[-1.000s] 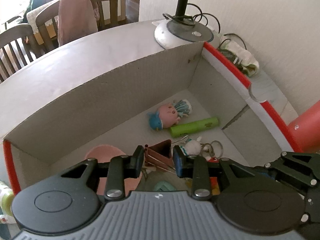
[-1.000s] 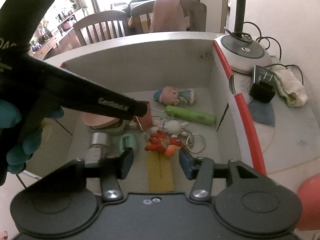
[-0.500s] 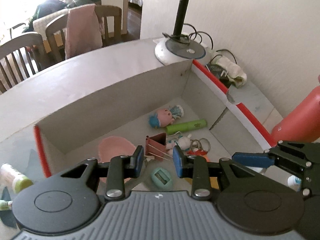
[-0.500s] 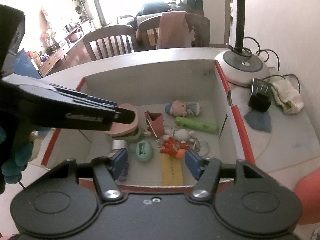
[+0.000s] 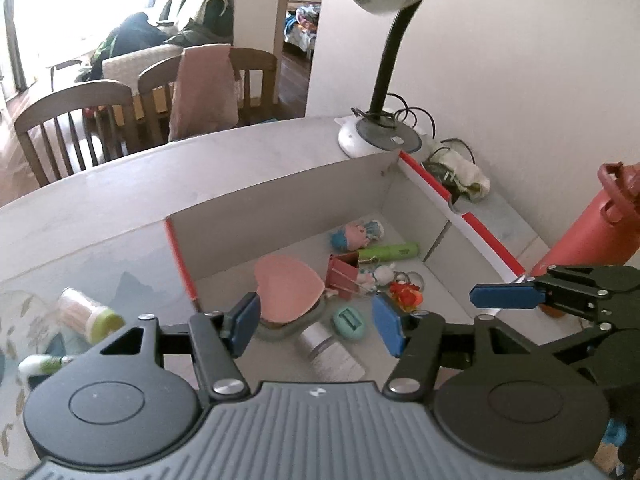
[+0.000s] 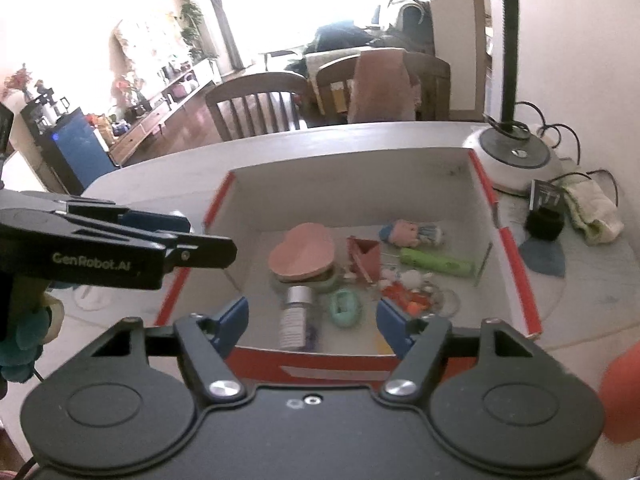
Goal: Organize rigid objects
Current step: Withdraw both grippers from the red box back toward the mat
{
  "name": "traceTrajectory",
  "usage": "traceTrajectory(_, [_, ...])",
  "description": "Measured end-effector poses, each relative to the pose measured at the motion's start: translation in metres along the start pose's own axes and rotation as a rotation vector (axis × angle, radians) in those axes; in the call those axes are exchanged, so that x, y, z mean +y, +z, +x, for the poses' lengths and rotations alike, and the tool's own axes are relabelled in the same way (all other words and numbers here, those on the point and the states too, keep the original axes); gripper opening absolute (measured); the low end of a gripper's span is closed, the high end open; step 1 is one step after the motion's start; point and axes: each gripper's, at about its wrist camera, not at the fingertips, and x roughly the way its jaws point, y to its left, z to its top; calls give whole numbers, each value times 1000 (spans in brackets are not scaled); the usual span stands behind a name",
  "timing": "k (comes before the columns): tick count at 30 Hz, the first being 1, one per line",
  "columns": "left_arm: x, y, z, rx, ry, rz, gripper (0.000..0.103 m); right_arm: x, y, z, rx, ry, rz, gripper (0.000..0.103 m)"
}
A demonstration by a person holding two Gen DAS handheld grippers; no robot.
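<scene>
A white cardboard box with red edges [image 5: 460, 208] [image 6: 528, 304] holds a pink heart-shaped tin [image 5: 286, 288] [image 6: 302, 254], a red binder clip [image 5: 342, 270] [image 6: 366, 258], a doll figure [image 5: 356, 234] [image 6: 412, 234], a green tube [image 5: 388, 251] [image 6: 436, 262], a teal case [image 5: 349, 321] [image 6: 344, 307], a silver-capped bottle [image 5: 324, 346] [image 6: 295, 316] and keyring toys [image 5: 404, 290] [image 6: 404, 296]. My left gripper [image 5: 316, 326] is open and empty above the box's near edge. My right gripper [image 6: 314, 322] is open and empty above the box's front wall.
A desk lamp base [image 5: 378, 140] [image 6: 516, 158] stands behind the box. A red bottle [image 5: 592, 224] stands right of it. A toothpick jar [image 5: 86, 312] and a small green-capped tube [image 5: 44, 364] lie on the table to the left. A plug [image 6: 544, 216] and cloth [image 6: 592, 210] lie right.
Both grippers have pulled up and back from inside the box. My left gripper's jaws have spread from narrow to wide. The binder clip lies in the box.
</scene>
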Motion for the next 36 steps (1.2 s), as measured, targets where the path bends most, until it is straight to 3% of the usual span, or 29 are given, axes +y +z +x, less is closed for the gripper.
traceTrajectory(5, [12, -15, -24, -24, 7, -11, 62, 22, -3, -7, -21, 31, -14, 82])
traceTrajectory(13, [49, -38, -56, -59, -5, -56, 72, 68, 0, -11, -60, 34, -43, 96])
traceTrajectory(20, [90, -60, -81, -76, -17, -71, 81, 106, 4, 1, -73, 46, -28, 97])
traceTrajectory(32, [169, -83, -103, -82, -55, -76, 84, 172, 24, 41, -37, 33, -49, 97])
traceTrajectory(36, [192, -88, -101, -82, -51, -50, 94, 187, 35, 60, -18, 17, -59, 96])
